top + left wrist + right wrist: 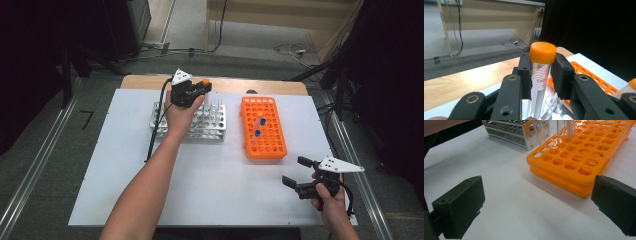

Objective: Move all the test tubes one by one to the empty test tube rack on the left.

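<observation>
Our left gripper (541, 75) clamps an orange-capped tube (540, 72) just under its cap, held above the metal rack (210, 125) near the desk's far edge. We'd keep the clear, graduated tube upright and lower it straight into a hole. Our right gripper (300, 175) waits with jaws apart near the front right corner, beside the orange rack (574, 162).

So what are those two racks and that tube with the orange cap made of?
The silver rack looks like shiny metal: bright reflections, riveted corners. The orange rack seems glossy moulded plastic. The tube in the left gripper looks like clear plastic with printed marks, though glass can't be ruled out.
</observation>
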`<state>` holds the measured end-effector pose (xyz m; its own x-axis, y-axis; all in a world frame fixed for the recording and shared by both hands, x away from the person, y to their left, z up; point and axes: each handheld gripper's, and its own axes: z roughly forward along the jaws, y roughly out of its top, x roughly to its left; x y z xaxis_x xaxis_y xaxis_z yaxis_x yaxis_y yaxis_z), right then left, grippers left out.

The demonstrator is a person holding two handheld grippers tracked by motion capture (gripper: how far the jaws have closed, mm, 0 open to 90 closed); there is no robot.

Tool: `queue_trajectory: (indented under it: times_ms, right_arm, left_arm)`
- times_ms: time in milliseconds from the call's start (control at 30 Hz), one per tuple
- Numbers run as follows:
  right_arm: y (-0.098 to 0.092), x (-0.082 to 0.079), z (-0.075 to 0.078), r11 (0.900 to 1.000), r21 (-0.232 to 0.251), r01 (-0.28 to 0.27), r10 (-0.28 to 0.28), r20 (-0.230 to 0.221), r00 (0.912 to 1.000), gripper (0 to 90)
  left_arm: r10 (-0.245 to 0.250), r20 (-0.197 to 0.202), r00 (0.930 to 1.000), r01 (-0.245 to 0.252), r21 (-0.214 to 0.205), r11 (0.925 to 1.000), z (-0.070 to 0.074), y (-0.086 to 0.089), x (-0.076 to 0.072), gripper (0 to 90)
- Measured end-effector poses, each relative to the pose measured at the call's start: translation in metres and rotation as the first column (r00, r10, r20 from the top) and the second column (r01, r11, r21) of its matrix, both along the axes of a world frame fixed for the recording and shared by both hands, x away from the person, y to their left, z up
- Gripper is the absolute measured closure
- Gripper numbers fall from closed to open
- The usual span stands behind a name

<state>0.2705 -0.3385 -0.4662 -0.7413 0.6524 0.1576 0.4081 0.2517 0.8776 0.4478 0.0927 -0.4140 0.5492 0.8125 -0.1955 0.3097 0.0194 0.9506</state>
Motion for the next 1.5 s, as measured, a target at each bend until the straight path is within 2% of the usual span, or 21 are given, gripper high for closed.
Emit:
queue_trajectory:
  times_ms: [100, 267, 433, 600, 700, 767, 900, 1067, 1133, 1233, 1333, 1400, 1467, 1500]
  right_arm:
    - [0.000, 0.000, 0.000, 1.0000, -0.003, 0.000, 0.000, -0.005, 1.0000, 0.0]
    - [0.000, -0.001, 0.000, 1.0000, -0.005, 0.000, 0.000, -0.006, 1.0000, 0.0]
    - [0.001, -0.001, -0.001, 0.9999, -0.010, -0.006, 0.006, -0.004, 1.0000, 0.0]
    - [0.001, 0.000, -0.001, 1.0000, -0.007, -0.006, 0.006, -0.004, 1.0000, 0.0]
    - [0.001, 0.000, -0.001, 1.0000, -0.006, -0.007, 0.007, -0.005, 1.0000, 0.0]
    - [0.001, 0.000, -0.001, 0.9999, -0.007, -0.007, 0.007, -0.006, 1.0000, 0.0]
    - [0.001, 0.000, -0.002, 1.0000, -0.005, -0.005, 0.005, -0.010, 0.9999, 0.0]
    - [0.000, 0.001, -0.004, 0.9999, -0.010, -0.009, 0.009, -0.011, 0.9999, 0.0]
    - [0.001, 0.001, -0.004, 0.9999, -0.010, -0.008, 0.008, -0.012, 0.9999, 0.0]
    - [0.001, 0.001, -0.003, 0.9999, -0.013, -0.010, 0.010, -0.010, 0.9999, 0.0]
    - [0.002, 0.001, -0.003, 0.9999, -0.013, -0.011, 0.011, -0.012, 0.9999, 0.0]
    - [0.002, 0.001, -0.003, 0.9999, 0.001, -0.016, 0.016, -0.019, 0.9997, 0.0]
    - [0.000, 0.003, -0.003, 0.9986, 0.047, -0.022, 0.024, -0.030, 0.9993, 0.0]
    - [-0.001, 0.004, -0.002, 0.9979, 0.062, -0.018, 0.020, -0.035, 0.9992, 0.0]
  left_arm:
    - [-0.001, 0.012, 0.9999, 0.001, 0.013, 0.9999, 0.000, -0.002, -0.001, 71.3]
    - [-0.005, 0.004, 1.0000, 0.005, 0.021, 0.9998, 0.001, -0.002, -0.003, 71.3]
    - [-0.008, 0.006, 1.0000, 0.008, 0.055, 0.9985, 0.004, -0.002, -0.007, 71.2]
    - [-0.016, -0.001, 0.9999, 0.016, 0.041, 0.9990, 0.003, -0.002, -0.009, 71.2]
    - [0.001, 0.012, 0.9999, -0.002, 0.060, 0.9982, 0.003, -0.003, -0.009, 71.3]
    - [0.001, 0.003, 1.0000, -0.001, 0.060, 0.9982, 0.001, -0.003, -0.007, 71.4]
    - [-0.007, -0.026, 0.9996, 0.010, 0.105, 0.9944, -0.004, -0.006, -0.007, 71.3]
    - [0.006, -0.073, 0.9973, 0.007, 0.184, 0.9829, -0.009, -0.012, -0.008, 70.8]
    - [0.011, -0.088, 0.9961, 0.006, 0.196, 0.9807, -0.010, -0.013, -0.008, 70.1]
    - [0.016, -0.115, 0.9932, 0.005, 0.185, 0.9827, -0.013, -0.012, -0.008, 67.2]
    - [0.013, -0.139, 0.9903, 0.011, 0.165, 0.9862, -0.013, -0.010, -0.008, 59.7]
    - [0.004, -0.152, 0.9884, 0.016, 0.136, 0.9906, -0.011, -0.009, -0.009, 49.4]
    - [-0.007, -0.158, 0.9874, 0.022, 0.094, 0.9953, -0.008, -0.008, -0.013, 38.6]
    - [-0.017, -0.151, 0.9884, 0.031, 0.087, 0.9957, -0.005, -0.008, -0.017, 32.7]
